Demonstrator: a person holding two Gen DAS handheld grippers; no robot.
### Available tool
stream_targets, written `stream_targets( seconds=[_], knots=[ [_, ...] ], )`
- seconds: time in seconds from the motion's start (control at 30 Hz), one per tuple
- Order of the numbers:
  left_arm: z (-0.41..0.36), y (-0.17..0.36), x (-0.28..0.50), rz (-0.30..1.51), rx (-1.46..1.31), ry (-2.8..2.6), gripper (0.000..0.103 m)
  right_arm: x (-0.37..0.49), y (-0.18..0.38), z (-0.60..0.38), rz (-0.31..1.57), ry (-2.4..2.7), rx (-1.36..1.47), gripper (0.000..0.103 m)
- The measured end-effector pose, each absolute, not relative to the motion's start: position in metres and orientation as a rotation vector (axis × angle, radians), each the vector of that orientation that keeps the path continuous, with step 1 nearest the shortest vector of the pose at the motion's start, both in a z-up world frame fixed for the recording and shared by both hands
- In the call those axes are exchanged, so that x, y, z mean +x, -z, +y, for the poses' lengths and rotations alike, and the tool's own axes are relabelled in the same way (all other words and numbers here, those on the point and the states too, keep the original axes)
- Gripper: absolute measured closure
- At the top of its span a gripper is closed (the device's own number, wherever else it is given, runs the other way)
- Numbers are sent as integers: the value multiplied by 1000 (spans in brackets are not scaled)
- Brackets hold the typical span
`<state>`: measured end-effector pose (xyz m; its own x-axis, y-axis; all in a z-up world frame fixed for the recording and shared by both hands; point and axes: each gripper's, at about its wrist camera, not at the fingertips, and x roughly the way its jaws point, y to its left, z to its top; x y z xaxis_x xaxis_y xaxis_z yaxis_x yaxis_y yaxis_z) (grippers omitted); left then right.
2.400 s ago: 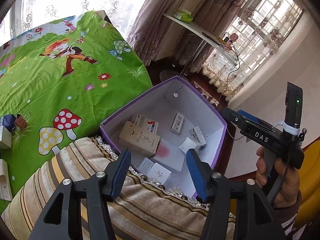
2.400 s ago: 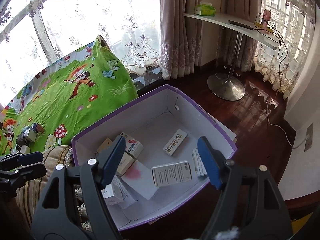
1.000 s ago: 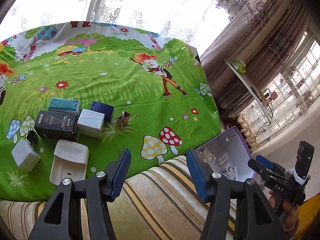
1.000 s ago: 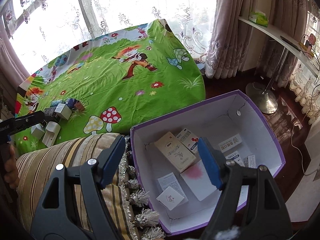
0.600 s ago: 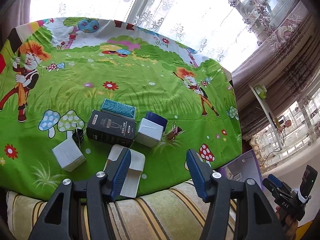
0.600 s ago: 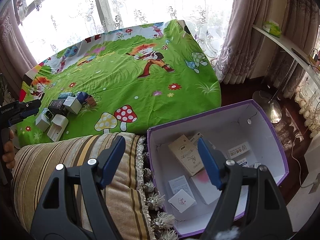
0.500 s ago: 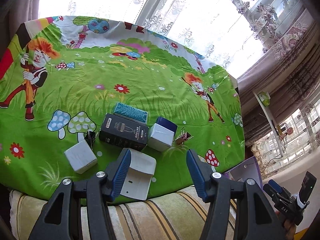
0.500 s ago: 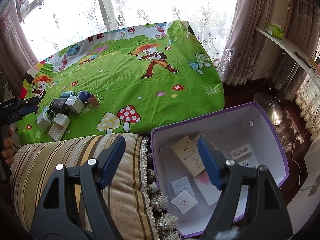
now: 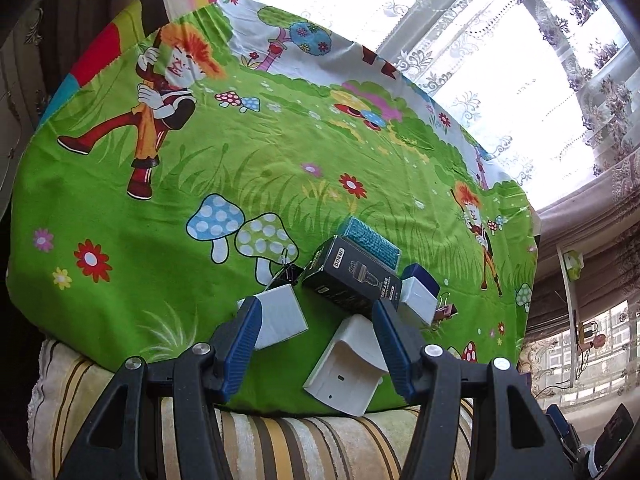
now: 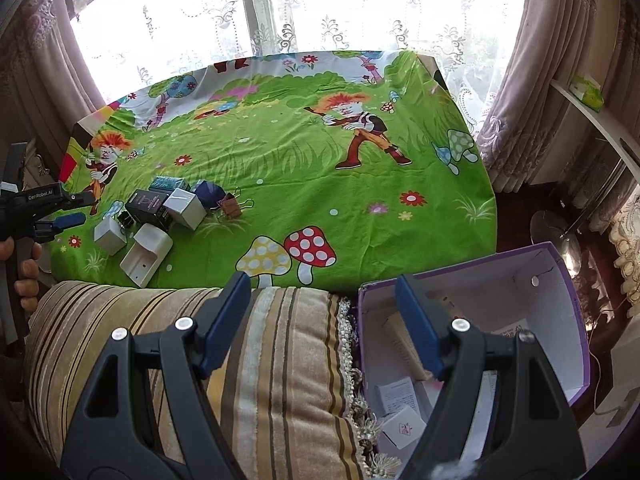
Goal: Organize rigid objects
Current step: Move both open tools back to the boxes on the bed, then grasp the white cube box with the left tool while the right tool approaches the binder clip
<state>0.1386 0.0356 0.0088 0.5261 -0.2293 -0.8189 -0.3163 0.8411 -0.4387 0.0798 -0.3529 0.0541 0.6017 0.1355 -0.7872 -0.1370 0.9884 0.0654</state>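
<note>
A cluster of small items lies on the green cartoon cloth (image 9: 240, 168): a black box (image 9: 352, 280), a teal box (image 9: 372, 242), a navy box (image 9: 420, 276), two white boxes (image 9: 280, 316) (image 9: 418, 306), a white plastic holder (image 9: 348, 368) and binder clips (image 9: 446, 312). My left gripper (image 9: 316, 312) hangs open and empty just short of them, the holder and one white box showing between its fingers. My right gripper (image 10: 322, 284) stands open and empty over the striped cushion (image 10: 260, 360). To its right sits the purple box (image 10: 560, 264) holding several small cartons. The left gripper (image 10: 80, 208) shows beside the cluster (image 10: 148, 202).
The striped cushion (image 9: 280, 444) lies along the cloth's near edge. Curtains and bright windows ring the far side. A white shelf (image 10: 600, 116) and a stand's round base (image 10: 552, 224) are at the right on the dark wooden floor. A hand (image 10: 24, 272) grips the left tool.
My left gripper swung away from the purple box, across the cushion, and closed in on the cluster of boxes. My right gripper drifted left, from over the box to over the cushion.
</note>
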Motion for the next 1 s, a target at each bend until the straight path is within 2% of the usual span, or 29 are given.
stream_targets(
  seconds=[0.43,0.93,1.0],
  knots=[
    [39,28,156,1193,-644,-190,44,121,-46,-294,940,-303,-85,26],
    [37,51,165,1230,-627,-196,45,167,-8,-254,1014,-353,-118,26],
    [36,51,165,1225,-621,-189,49,173,-3,-251,1024,-356,-121,26]
  ],
)
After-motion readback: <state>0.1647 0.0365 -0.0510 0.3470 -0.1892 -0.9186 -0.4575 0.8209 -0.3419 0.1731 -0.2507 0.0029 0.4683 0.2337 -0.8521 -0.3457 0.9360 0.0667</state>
